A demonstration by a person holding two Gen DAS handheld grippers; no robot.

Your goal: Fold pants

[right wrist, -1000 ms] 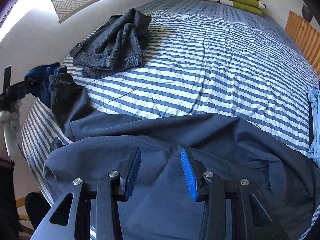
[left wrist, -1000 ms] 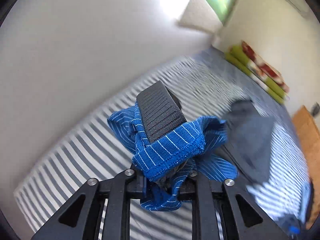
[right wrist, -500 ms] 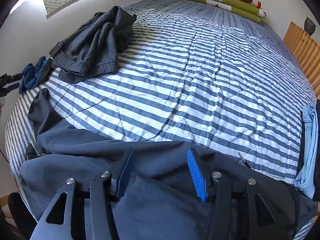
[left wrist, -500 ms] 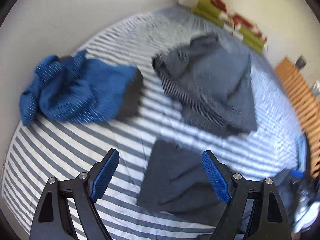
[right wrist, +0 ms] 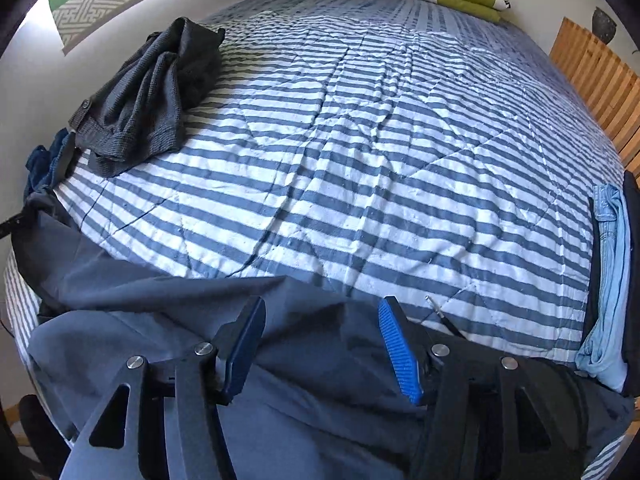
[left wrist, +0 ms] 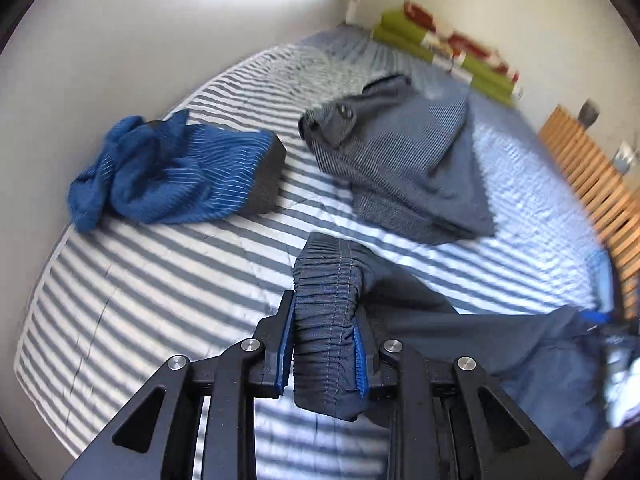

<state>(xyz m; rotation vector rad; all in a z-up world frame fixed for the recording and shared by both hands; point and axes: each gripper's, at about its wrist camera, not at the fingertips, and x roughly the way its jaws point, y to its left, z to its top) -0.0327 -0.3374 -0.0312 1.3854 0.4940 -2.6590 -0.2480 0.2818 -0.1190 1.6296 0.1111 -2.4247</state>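
At ten o'clock I see a crumpled blue pinstriped cloth (left wrist: pixel 160 176), at one a grey knit garment (left wrist: pixel 400 164). My left gripper (left wrist: pixel 325 344) is closing on the dark navy pants' (left wrist: pixel 460 332) gathered waistband; my right gripper (right wrist: pixel 320 352) is opening, empty, over them on the striped bed (right wrist: pixel 380 168).

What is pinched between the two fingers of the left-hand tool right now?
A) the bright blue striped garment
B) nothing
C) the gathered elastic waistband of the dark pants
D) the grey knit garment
C: the left gripper pads press on the dark pants' ruched waistband as the jaws close.
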